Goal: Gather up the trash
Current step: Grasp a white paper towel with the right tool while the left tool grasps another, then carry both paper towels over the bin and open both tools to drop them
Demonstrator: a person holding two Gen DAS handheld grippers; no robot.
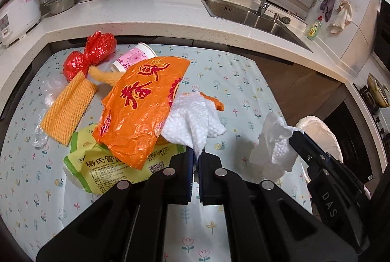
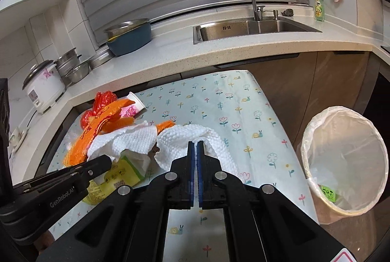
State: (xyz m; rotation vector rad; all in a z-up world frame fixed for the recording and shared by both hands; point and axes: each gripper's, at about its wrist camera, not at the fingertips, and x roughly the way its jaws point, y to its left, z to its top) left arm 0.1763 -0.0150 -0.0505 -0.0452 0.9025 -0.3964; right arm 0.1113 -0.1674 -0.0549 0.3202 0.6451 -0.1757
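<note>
Altogether, two hand-held grippers were in use, each clamped on one white paper towel. The left hand-held gripper [image 1: 196,154] had its jaws together on a corner of the first paper towel [image 1: 195,120], which hung crumpled above the flower-print table [image 1: 231,81], touching the orange plastic bag [image 1: 141,110]. The right hand-held gripper [image 2: 195,147] had its jaws together on a fold of the second paper towel [image 2: 185,137], likewise raised over the table, just beside the first.

Other litter, counted in the left wrist view: one orange plastic bag with red lettering, one knotted red plastic bag [image 1: 90,54], one pink paper cup [image 1: 134,57] lying on its side, one yellow foam net sleeve [image 1: 68,108], one yellow-green wrapper [image 1: 114,169] and one clear plastic scrap [image 1: 40,135].

The left wrist view alone showed the foam sleeve and the clear scrap. The right wrist view alone showed the whole mouth of the one waste bin [image 2: 346,162], lined with a white bag, standing on the floor to the right of the table; in the left wrist view only its liner edge appeared behind the right hand-held gripper.

Both towels were white, embossed with a dotted texture, and loosely bunched.
</note>
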